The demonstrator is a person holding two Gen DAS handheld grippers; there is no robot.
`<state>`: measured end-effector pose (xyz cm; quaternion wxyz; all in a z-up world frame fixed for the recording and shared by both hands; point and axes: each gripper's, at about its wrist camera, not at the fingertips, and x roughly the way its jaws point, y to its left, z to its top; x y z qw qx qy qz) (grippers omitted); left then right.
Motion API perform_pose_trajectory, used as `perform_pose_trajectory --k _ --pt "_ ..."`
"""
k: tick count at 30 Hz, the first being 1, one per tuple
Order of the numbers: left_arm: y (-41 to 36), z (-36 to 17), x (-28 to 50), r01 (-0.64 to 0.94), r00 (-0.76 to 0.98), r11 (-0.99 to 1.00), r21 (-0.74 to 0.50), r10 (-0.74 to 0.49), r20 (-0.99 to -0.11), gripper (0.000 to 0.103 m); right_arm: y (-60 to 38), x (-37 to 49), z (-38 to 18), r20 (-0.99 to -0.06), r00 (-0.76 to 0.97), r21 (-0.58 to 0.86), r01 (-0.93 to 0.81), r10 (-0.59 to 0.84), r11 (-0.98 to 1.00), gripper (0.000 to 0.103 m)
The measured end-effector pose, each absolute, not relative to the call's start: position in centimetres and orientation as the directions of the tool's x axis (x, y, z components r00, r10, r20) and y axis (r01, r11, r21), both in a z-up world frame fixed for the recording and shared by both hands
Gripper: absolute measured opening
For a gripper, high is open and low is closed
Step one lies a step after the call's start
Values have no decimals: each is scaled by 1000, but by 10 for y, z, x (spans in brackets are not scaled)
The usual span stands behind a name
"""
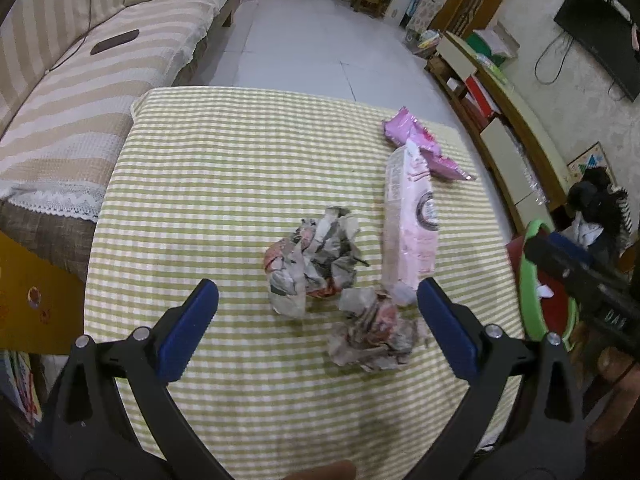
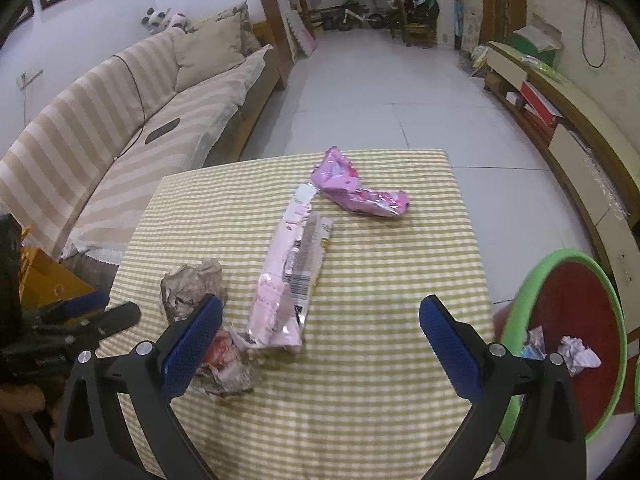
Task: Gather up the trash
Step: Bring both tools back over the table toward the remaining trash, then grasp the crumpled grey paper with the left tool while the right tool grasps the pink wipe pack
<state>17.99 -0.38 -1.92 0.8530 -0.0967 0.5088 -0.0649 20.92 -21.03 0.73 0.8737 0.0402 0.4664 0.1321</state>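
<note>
Two crumpled paper balls lie on the green-checked tablecloth (image 1: pixel 224 184): one (image 1: pixel 314 258) mid-table, the other (image 1: pixel 374 336) nearer me. A long pale-pink wrapper (image 1: pixel 410 220) and a bright pink foil wrapper (image 1: pixel 420 142) lie to their right. My left gripper (image 1: pixel 318 308) hovers open over the paper balls, holding nothing. In the right wrist view the same pale-pink wrapper (image 2: pixel 290 276), foil wrapper (image 2: pixel 356 190) and paper balls (image 2: pixel 192 288) (image 2: pixel 224 368) show. My right gripper (image 2: pixel 322 322) is open and empty above the table's near right part. A green-rimmed bin (image 2: pixel 560 340) with a red liner holds crumpled scraps.
A striped sofa (image 1: pixel 80 92) runs along the left of the table. A low TV cabinet (image 2: pixel 560 120) lines the right wall. The bin (image 1: pixel 536 280) stands off the table's right edge. Tiled floor (image 2: pixel 380 88) stretches beyond the table. An orange box (image 2: pixel 44 276) sits at the left.
</note>
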Motion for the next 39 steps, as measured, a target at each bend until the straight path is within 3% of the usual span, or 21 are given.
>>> perform_pose_trajectory --k 15,19,23,26,28,32,33,34,39 --pt "-12 -61 207 47 447 982 -185 -187 -875 97 -176 261 -48 -844 433 248 -208 316 946 94" --pt "-13 -71 212 51 445 981 -188 -190 -875 97 -167 271 -58 -856 412 242 -217 313 946 84" --pt "-17 -79 218 58 427 981 -186 -193 -884 83 -159 276 -66 -866 406 204 -245 291 948 80" --pt "-18 -81 222 58 420 980 -193 -199 -885 71 -154 279 -73 -878 390 187 -253 277 949 65" --pt "-18 -82 224 56 419 979 -197 -202 -885 68 -153 280 -77 -884 376 189 -255 277 948 57" --pt "-19 -79 226 52 422 979 -198 -201 -884 61 -154 281 -81 -886 357 217 -248 297 944 53" --pt "-18 -78 225 51 422 979 -198 -201 -884 59 -155 281 -81 -884 355 224 -250 305 942 48" --pt "-18 -77 226 53 423 979 -196 -199 -884 58 -155 280 -80 -880 346 245 -261 327 934 37" --pt "-16 -71 221 53 428 980 -191 -195 -882 53 -150 276 -72 -881 343 236 -280 327 931 33"
